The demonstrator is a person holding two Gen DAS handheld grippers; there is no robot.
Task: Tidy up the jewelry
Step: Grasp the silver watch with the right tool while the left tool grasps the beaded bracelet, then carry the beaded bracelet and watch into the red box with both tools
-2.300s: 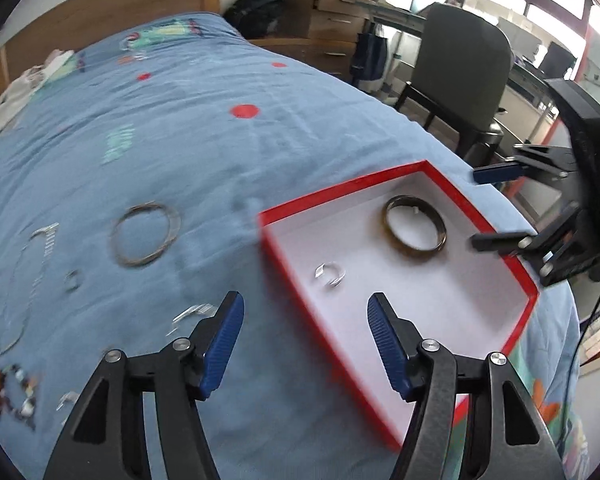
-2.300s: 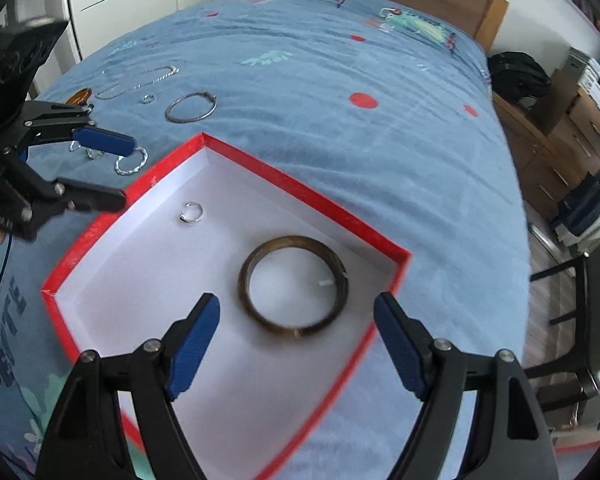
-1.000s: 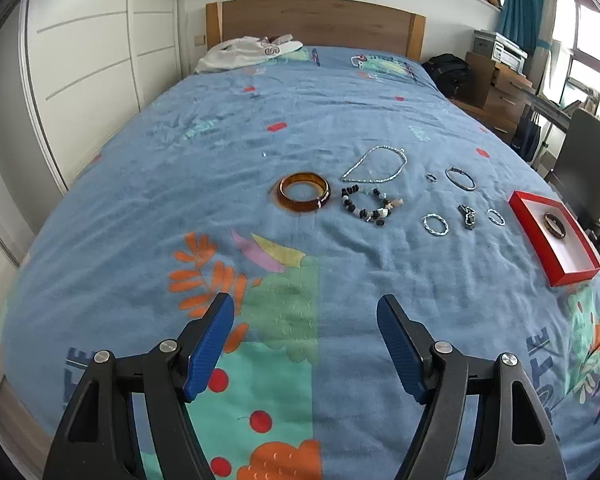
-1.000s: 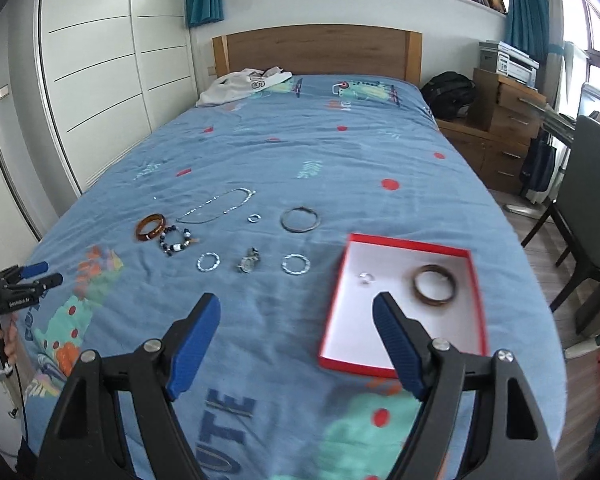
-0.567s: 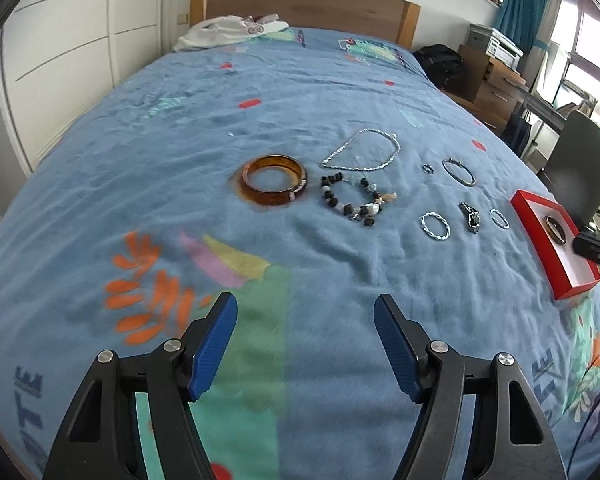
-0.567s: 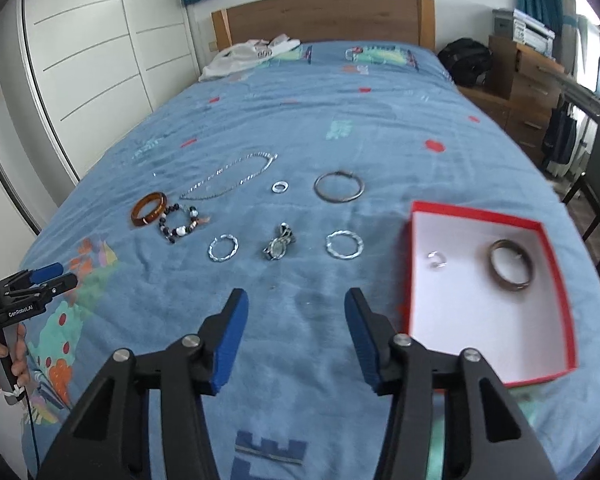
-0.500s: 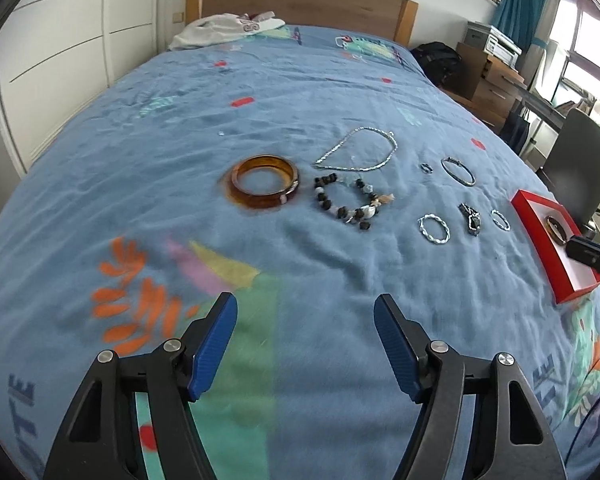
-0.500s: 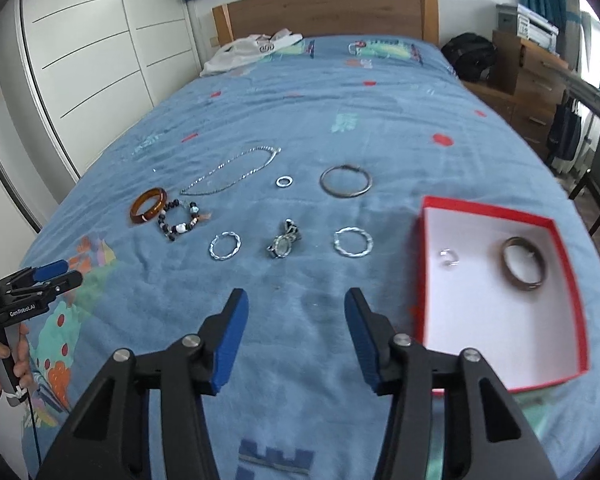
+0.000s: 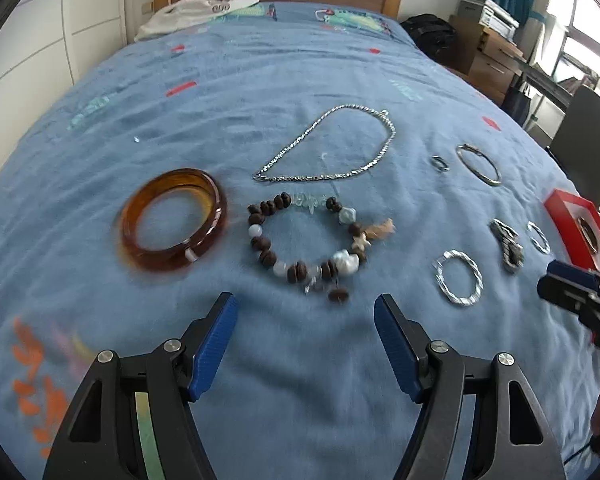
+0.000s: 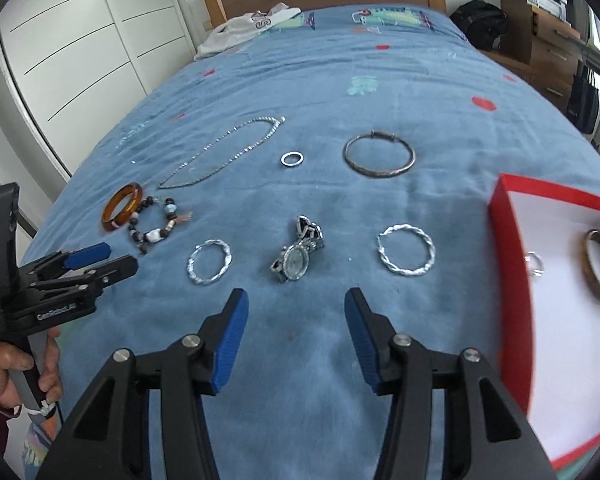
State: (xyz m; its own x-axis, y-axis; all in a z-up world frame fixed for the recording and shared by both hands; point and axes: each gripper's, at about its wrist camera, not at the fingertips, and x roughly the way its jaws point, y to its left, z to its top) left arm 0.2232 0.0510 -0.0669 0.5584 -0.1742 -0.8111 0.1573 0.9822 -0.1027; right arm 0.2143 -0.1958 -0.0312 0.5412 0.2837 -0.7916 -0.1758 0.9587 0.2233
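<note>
Below centre of right wrist view — right gripper [image 10: 296, 322] parted, empty, short of watch [image 10: 296, 258]; left gripper [image 9: 304, 332] parted, empty, near beaded bracelet [image 9: 306, 240]. Red box [image 10: 508, 240] at right edge. Risk: pads snag blue bedspread [image 10: 340, 80] — loose watch band slips.

Bare bedspread [image 10: 296, 360] before right fingers [image 10: 230, 332]; watch [image 10: 298, 254] just beyond, red box [image 10: 512, 280] rightward.

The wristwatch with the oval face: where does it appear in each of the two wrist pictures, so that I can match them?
Left wrist view: wristwatch at the far right, between two twisted silver hoops.
Right wrist view: wristwatch near the centre, just ahead of the right hand-held gripper, between the same hoops.
Shared landmark: the red box, right of the watch in both.
</note>
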